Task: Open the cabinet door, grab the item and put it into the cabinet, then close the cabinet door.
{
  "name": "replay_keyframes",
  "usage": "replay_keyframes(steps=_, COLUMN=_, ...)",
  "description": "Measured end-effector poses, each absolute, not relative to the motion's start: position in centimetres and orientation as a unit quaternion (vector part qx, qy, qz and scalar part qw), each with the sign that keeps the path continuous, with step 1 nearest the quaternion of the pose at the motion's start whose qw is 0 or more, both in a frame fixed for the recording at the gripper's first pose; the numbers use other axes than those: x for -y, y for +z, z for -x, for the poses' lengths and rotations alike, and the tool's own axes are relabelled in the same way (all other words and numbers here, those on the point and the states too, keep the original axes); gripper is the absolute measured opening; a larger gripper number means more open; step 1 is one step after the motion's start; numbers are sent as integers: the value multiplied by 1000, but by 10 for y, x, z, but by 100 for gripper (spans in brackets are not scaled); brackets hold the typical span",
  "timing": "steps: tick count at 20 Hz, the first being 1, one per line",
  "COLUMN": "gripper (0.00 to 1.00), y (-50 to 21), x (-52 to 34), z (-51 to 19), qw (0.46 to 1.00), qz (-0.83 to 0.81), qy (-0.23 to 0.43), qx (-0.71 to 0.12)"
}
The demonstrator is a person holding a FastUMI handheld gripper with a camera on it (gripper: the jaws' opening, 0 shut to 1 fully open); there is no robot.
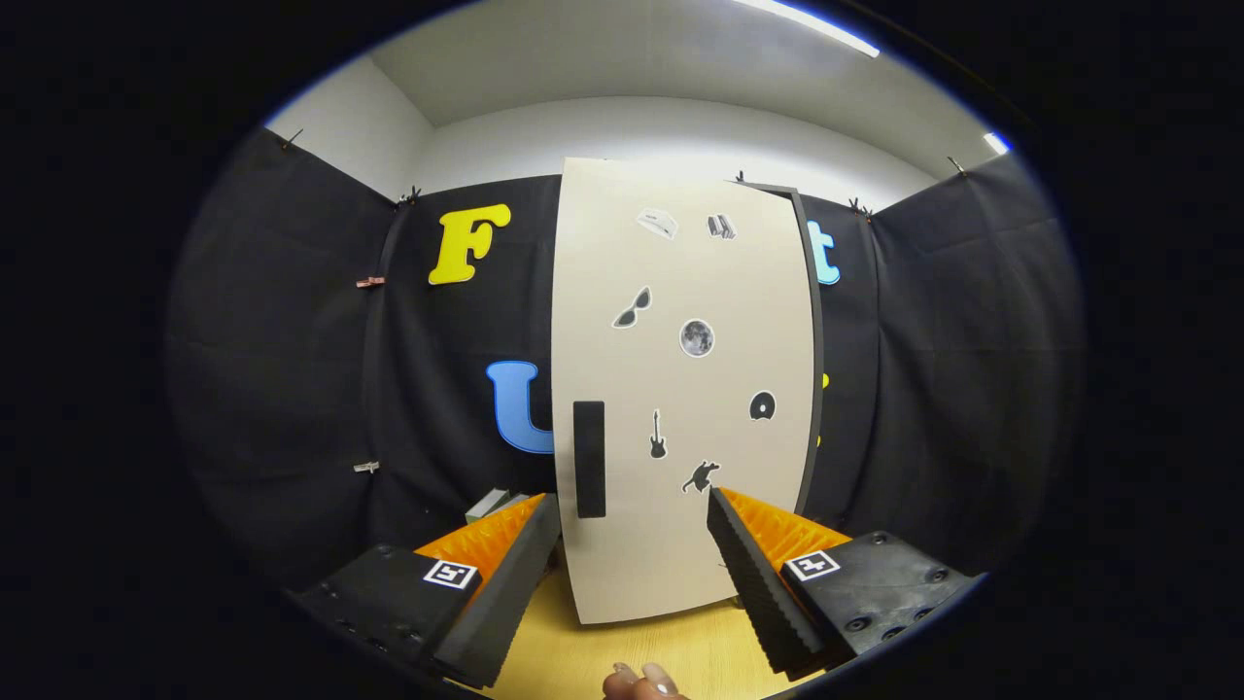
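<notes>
The tool (634, 506) was spread wide, grasping nothing, its fingers flanking the shut cabinet door (680, 389) at 12 o'clock on the desk (622, 651). The door's dark handle (589, 459) stood just ahead at 11 o'clock. A grey item (491, 506), perhaps a box, lay beyond the left finger.

Bright ceiling strip lights (812, 24) wash the white upper wall (671, 131) evenly; the cabinet door (680, 389) is sharp and glare-free (fisheye bowing curves its edges), its surroundings dim.
</notes>
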State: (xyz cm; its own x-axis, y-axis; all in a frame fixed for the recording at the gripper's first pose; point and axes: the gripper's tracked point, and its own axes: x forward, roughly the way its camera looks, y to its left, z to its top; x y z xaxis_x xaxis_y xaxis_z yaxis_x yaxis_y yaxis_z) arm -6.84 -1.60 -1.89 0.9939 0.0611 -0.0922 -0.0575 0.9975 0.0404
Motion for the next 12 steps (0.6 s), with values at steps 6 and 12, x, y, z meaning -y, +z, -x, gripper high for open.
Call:
replay_keyframes(steps=6, gripper=99, y=-18, x=18, z=70, qw=998, qz=-18, qy=30, qx=-44)
replay_keyframes(steps=12, gripper=99, y=-17, x=22, z=69, qw=999, qz=-21, qy=21, qx=-42)
